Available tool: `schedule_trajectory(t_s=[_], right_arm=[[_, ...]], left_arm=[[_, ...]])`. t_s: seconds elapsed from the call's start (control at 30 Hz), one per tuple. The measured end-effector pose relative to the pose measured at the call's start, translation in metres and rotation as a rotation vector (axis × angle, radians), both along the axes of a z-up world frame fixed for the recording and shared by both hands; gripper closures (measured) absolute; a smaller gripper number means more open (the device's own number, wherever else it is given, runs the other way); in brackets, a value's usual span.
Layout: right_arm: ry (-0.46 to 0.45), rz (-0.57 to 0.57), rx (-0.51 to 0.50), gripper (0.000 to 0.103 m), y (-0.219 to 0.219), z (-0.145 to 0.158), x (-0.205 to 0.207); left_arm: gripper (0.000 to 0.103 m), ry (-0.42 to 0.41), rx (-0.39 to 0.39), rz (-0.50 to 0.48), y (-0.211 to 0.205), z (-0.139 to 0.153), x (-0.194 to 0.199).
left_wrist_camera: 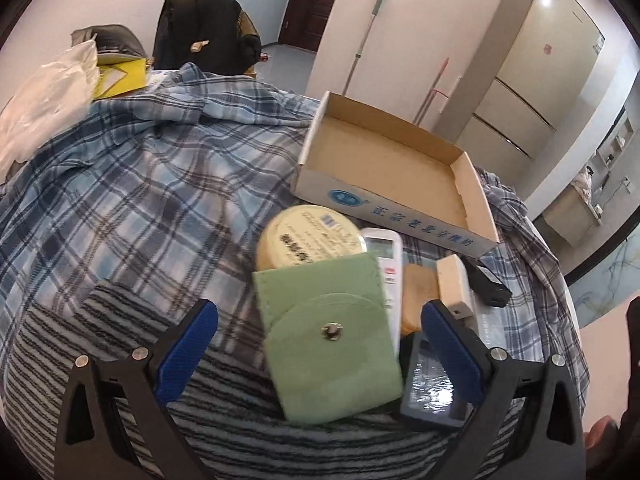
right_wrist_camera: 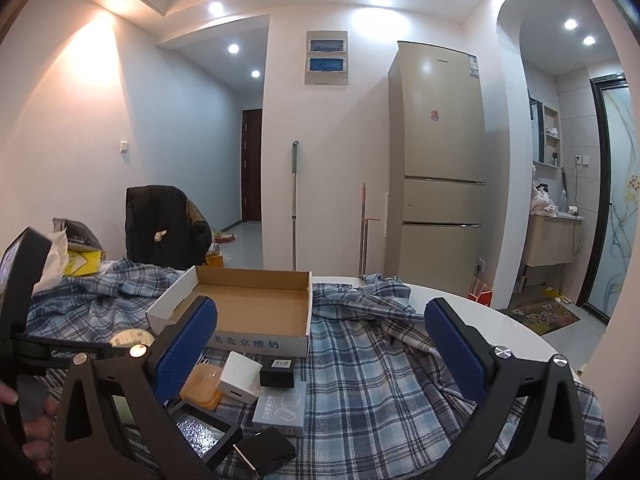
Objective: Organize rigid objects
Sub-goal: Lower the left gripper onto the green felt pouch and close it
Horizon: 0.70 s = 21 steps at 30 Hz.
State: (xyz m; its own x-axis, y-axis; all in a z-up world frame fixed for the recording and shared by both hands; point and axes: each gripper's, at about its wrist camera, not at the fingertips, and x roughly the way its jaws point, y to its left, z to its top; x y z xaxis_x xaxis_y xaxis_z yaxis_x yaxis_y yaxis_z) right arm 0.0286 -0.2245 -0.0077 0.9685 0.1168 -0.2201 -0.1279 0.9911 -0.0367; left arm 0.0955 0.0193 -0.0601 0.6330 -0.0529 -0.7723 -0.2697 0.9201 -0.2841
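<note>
The left gripper (left_wrist_camera: 320,340) hangs wide open over a green pouch (left_wrist_camera: 328,340), gripping nothing. The pouch lies on the plaid cloth (left_wrist_camera: 140,184) against a round tin (left_wrist_camera: 308,236) and a remote (left_wrist_camera: 386,256), near the empty box (left_wrist_camera: 384,172). The right gripper (right_wrist_camera: 320,344) is wide open too, empty

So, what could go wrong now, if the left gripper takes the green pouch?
The open left gripper straddles the green pouch, but its right pad sits near the black framed box and could catch it. The pouch overlaps the round tin and white remote, so lifting may drag them.
</note>
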Motion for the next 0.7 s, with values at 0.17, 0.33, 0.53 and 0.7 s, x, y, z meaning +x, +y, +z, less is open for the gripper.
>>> schedule_trajectory(t_s=[0.17, 0.33, 0.53, 0.7], right_arm=[[-0.014, 0.009, -0.013, 0.0, 0.002, 0.0, -0.003], [-0.005, 0.01, 0.02, 0.0, -0.003, 0.002, -0.002], [0.004, 0.002, 0.011, 0.0, -0.004, 0.001, 0.001], [0.029, 0.001, 0.034, 0.0, -0.008, 0.001, 0.003]], left_arm=[[0.0, 0.049, -0.061, 0.021, -0.003, -0.013, 0.008], [0.002, 0.114, -0.096, 0.044, 0.001, -0.032, 0.014], [0.033, 0.07, -0.136, -0.003, 0.003, -0.029, 0.011], [0.034, -0.126, 0.027, -0.125, -0.009, 0.012, -0.002]])
